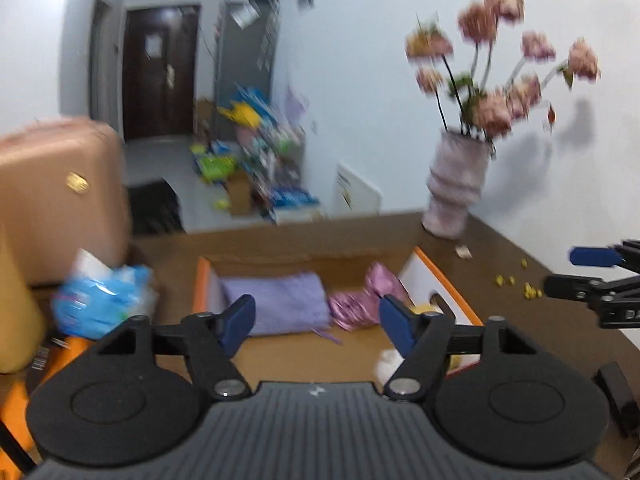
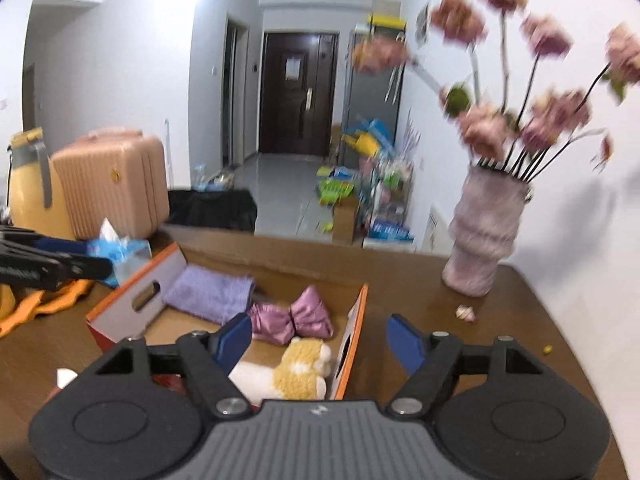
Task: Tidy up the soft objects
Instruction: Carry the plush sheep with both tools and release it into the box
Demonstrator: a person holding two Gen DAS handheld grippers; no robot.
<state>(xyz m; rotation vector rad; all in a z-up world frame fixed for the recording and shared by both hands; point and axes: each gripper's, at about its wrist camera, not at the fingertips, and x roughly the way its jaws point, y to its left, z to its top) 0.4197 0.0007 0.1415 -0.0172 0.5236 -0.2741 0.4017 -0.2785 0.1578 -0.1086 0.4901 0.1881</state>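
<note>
An orange-rimmed cardboard box (image 1: 202, 284) (image 2: 136, 300) stands open on the brown table. Inside lie a folded purple towel (image 1: 280, 304) (image 2: 208, 292), a shiny pink bow-shaped soft item (image 1: 360, 304) (image 2: 292, 318) and a yellow-and-white plush toy (image 2: 296, 372). My left gripper (image 1: 316, 320) hovers above the box's near side, open, nothing between its blue pads. My right gripper (image 2: 320, 336) hangs over the box's right wall, also open and empty. Each gripper shows at the edge of the other's view: the right gripper (image 1: 560, 272), the left gripper (image 2: 94, 258).
A ribbed pale vase with pink flowers (image 1: 456, 184) (image 2: 484, 232) stands at the table's far right corner. A pink suitcase (image 2: 112, 180), a yellow jug (image 2: 28, 184), a blue tissue pack (image 2: 120, 252) and an orange cloth (image 2: 40, 304) crowd the left. Small yellow bits (image 1: 516, 284) dot the tabletop.
</note>
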